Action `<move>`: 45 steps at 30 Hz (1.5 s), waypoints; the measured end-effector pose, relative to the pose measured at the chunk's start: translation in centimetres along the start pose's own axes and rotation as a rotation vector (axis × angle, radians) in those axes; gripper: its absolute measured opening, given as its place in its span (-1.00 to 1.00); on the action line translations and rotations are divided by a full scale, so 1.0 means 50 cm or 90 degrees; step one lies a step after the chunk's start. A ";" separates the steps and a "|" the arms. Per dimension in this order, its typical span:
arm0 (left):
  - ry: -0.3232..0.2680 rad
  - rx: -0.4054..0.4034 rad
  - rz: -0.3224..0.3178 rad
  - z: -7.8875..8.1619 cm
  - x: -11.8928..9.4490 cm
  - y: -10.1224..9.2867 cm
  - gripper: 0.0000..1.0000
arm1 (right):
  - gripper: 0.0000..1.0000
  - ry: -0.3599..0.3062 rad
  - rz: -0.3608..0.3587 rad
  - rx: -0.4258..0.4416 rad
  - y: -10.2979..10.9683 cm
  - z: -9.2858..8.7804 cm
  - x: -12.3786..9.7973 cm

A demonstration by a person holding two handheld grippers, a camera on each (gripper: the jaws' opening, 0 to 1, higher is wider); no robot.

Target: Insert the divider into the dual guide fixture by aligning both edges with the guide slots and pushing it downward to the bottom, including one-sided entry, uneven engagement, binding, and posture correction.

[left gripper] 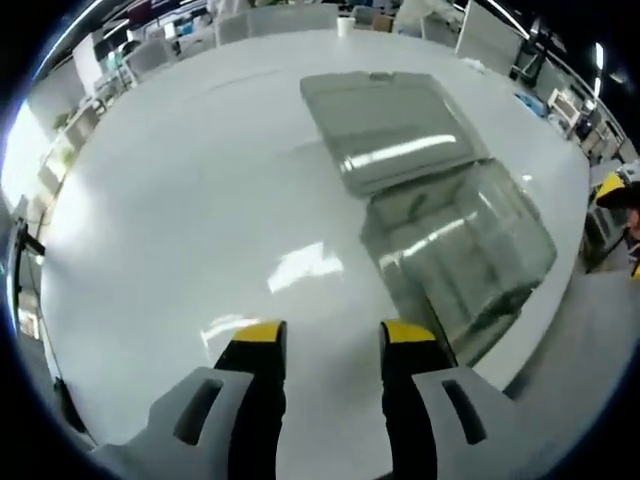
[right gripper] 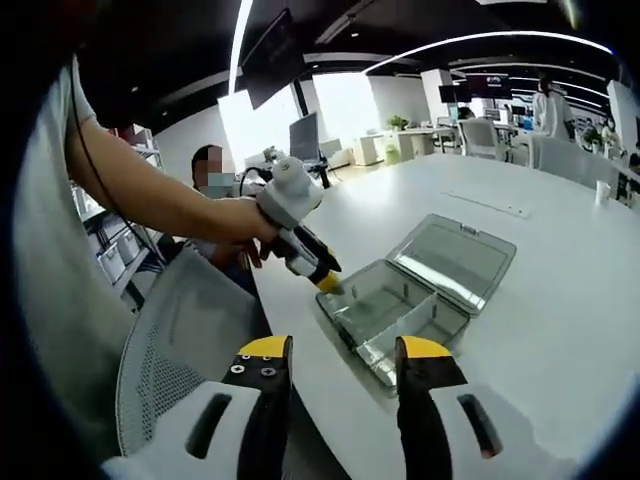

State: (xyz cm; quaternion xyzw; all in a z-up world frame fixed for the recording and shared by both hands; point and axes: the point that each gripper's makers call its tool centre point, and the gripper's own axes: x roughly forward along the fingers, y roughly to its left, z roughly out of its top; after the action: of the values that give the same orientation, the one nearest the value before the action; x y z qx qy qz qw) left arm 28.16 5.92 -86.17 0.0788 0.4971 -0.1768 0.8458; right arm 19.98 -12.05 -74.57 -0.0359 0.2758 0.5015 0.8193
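A clear plastic box [left gripper: 465, 250] lies open on the white table [left gripper: 180, 220], its lid [left gripper: 385, 125] folded back flat beyond it. My left gripper [left gripper: 333, 340] hovers over the table just short of the box's near corner, open with nothing between its yellow-tipped jaws. In the right gripper view the box [right gripper: 385, 305] and its lid [right gripper: 455, 258] lie ahead. The left gripper [right gripper: 328, 280], held in a person's hand [right gripper: 235, 225], points at the box's left corner. My right gripper [right gripper: 343, 352] stands open and empty, short of the box. Thin clear walls show inside the box; I cannot make out a separate divider.
A grey mesh chair [right gripper: 175, 345] stands at the table edge under the person's arm. Another person sits behind. A white cup [right gripper: 601, 190] and a thin strip [right gripper: 485, 204] lie far across the table. Desks and chairs line the room's back.
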 end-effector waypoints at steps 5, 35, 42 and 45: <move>0.001 0.001 0.014 0.004 0.006 0.005 -0.33 | -0.26 0.001 -0.002 0.000 -0.001 -0.002 -0.003; 0.010 0.015 0.038 0.002 0.013 0.004 -0.35 | -0.29 0.004 -0.006 -0.002 0.000 -0.003 -0.012; 0.004 0.014 0.031 0.001 0.011 0.003 -0.35 | -0.31 0.007 -0.005 -0.006 -0.002 -0.002 -0.012; 0.005 0.015 0.027 0.000 0.011 0.003 -0.36 | -0.31 0.007 -0.004 -0.007 -0.002 0.000 -0.011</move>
State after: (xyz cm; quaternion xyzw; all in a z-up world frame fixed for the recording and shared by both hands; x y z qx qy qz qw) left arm 28.48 5.93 -86.64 0.0998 0.4968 -0.1641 0.8463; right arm 19.87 -12.52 -74.31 -0.0440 0.2774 0.5004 0.8190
